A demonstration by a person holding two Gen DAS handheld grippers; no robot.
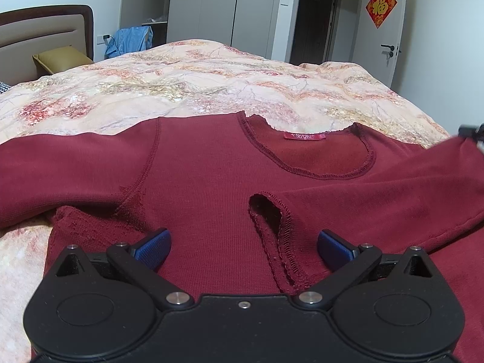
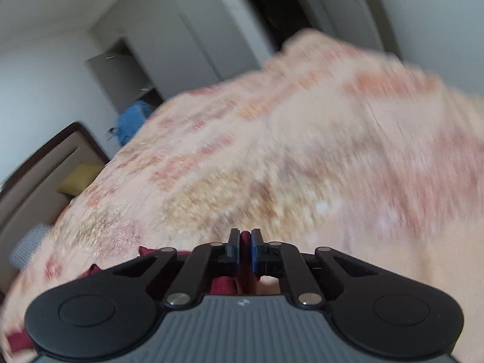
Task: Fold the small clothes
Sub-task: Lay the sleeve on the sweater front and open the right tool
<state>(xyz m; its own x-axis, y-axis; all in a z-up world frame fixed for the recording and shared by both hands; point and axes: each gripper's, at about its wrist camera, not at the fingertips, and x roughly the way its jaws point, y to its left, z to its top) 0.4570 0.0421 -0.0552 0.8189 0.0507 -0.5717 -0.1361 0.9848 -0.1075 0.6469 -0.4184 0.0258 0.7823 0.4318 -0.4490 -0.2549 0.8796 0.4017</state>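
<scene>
A dark red long-sleeved top (image 1: 211, 166) lies front up on the floral bedspread (image 1: 181, 84), neckline and red label away from me. One sleeve is folded across the body, its cuff (image 1: 272, 220) between my left fingers. My left gripper (image 1: 243, 246) is open just above the top, holding nothing. My right gripper (image 2: 245, 251) is shut on red fabric of the top (image 2: 224, 284), lifted above the bedspread (image 2: 302, 166); that view is blurred. It shows at the right edge of the left wrist view (image 1: 472, 131), at the end of the raised right sleeve.
A headboard (image 1: 45, 30) and a yellow pillow (image 1: 60, 59) are at the far left. Blue cloth (image 1: 133, 40) hangs by the wardrobe behind the bed. A door with a red decoration (image 1: 380, 4) is at the right.
</scene>
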